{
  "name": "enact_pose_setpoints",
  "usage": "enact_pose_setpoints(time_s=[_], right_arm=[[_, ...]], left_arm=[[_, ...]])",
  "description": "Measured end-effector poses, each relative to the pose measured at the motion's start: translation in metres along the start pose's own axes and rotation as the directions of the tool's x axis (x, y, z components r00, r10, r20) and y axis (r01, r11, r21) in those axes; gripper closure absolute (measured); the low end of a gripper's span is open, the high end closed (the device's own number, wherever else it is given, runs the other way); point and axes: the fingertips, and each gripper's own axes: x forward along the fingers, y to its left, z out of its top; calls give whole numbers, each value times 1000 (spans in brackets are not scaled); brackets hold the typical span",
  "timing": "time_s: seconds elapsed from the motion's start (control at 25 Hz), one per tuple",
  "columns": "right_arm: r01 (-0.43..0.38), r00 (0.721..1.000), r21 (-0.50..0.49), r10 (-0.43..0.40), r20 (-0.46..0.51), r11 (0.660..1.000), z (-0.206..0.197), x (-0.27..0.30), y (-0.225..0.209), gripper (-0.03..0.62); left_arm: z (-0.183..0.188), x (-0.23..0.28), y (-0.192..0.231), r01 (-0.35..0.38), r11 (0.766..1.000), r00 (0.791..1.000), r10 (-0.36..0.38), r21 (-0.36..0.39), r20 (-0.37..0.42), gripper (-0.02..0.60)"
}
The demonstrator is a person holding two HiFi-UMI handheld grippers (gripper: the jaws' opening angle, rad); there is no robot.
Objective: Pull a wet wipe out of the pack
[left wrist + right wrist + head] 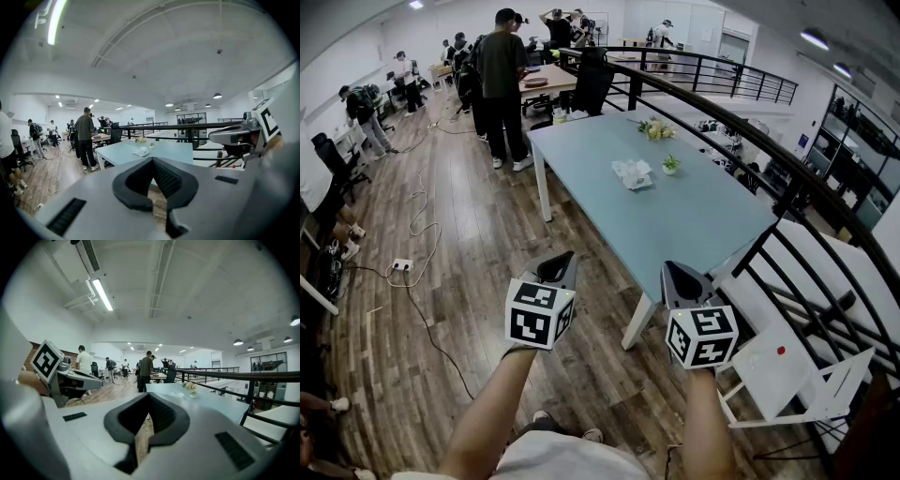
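Note:
The wet wipe pack (632, 172) is a whitish crumpled packet lying on the pale blue table (694, 225), far ahead of both grippers. It shows small in the left gripper view (140, 151) and the right gripper view (177, 394). My left gripper (564, 265) is held over the wooden floor short of the table's near corner, jaws shut with nothing between them (152, 161). My right gripper (678, 275) hangs beside it by the table's near edge, also shut and empty (149, 397). Neither touches the pack.
A small flower bunch (656, 129) and a little potted plant (671, 165) stand past the pack. A black railing (750, 131) runs along the table's right side. A white chair (787, 375) stands at the right. Several people stand at the back; cables and a power strip (401, 265) lie on the floor.

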Motion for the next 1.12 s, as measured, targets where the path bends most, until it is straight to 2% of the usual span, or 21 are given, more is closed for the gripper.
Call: enact_pose_setpoints(time_s=[0.52,1.12], right_arm=[[18,1000,10,-17,-10,1000,-7,24,4,589],[65,997,23,-64,-42,998,-2,131,14,569]], left_arm=[[-3,14,22,5,1000,1000,-5,-15,-3,588],[2,87,115,33,999,999,-33,-36,-23,588]])
